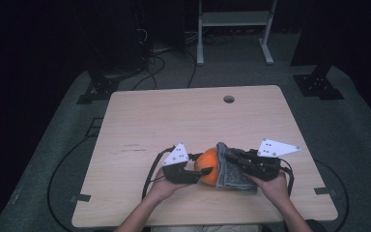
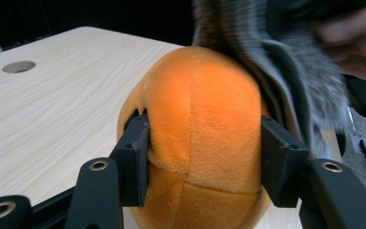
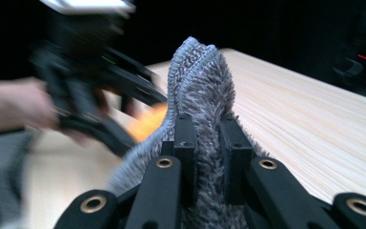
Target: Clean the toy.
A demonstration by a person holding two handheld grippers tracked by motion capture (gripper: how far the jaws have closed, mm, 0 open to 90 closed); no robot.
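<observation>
Light wood surface (image 1: 140, 121) with a round cable hole (image 1: 228, 99) near its far edge; grey carpet around it, cables trailing on the floor, a white frame (image 1: 234, 19) in the dark behind.

Left hand-held gripper (image 1: 204, 171) at the near middle of the surface: jaws spread wide, clamped on both sides of an orange plush ball (image 1: 209, 165). The left gripper view has the ball (image 2: 200, 138) dented where the pads (image 2: 133, 157) press in.

Right hand-held gripper (image 1: 232, 162): jaws nearly together, pinching a fold of grey fuzzy cloth (image 1: 232, 171). The cloth lies against the ball's right side, touching it.

The right gripper view gives the pinch itself, the cloth (image 3: 202, 95) rising upright between the jaws with its stitched edge on top, and the left hand-held gripper blurred beyond. The left gripper view shows the cloth (image 2: 286, 71) draped over the ball's far upper side. The high view alone gives both hands (image 1: 162, 188) and the room.
</observation>
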